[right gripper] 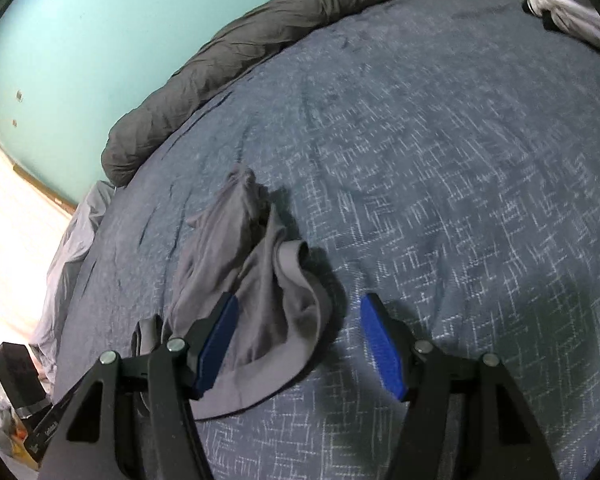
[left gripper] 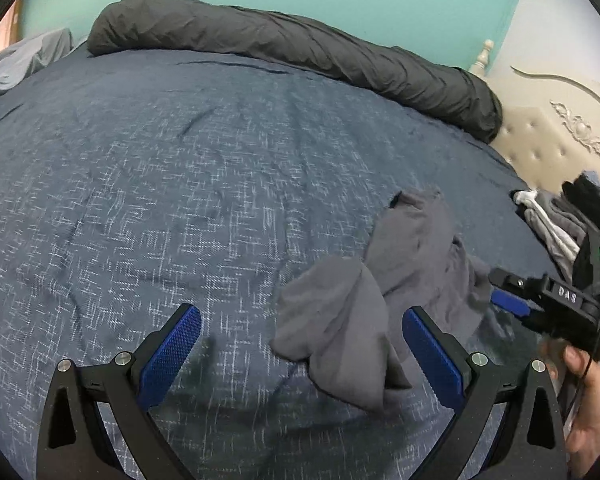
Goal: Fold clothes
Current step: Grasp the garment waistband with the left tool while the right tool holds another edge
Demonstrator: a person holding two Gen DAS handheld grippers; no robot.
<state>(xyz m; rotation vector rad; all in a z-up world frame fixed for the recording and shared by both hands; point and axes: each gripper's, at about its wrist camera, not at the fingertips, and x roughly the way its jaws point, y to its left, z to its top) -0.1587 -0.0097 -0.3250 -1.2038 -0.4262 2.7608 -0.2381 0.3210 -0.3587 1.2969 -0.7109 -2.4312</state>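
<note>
A crumpled grey garment (left gripper: 384, 288) lies on the dark blue patterned bedspread (left gripper: 180, 184). My left gripper (left gripper: 300, 352) is open and empty, hovering over the garment's near left part. The right gripper's blue fingertips (left gripper: 508, 304) show beside the garment at the right, held by a hand. In the right wrist view the same garment (right gripper: 260, 288) lies bunched under my open right gripper (right gripper: 300, 344); its left finger (right gripper: 216, 344) is over the cloth, its right finger over bare bedspread (right gripper: 440, 160). Nothing is gripped.
A rolled dark grey duvet (left gripper: 284, 52) lies along the bed's far edge by the teal wall. A pile of grey, white and black clothes (left gripper: 560, 220) sits by the cream tufted headboard (left gripper: 540, 140). Light grey cloth (right gripper: 72, 256) hangs off the bed's left edge.
</note>
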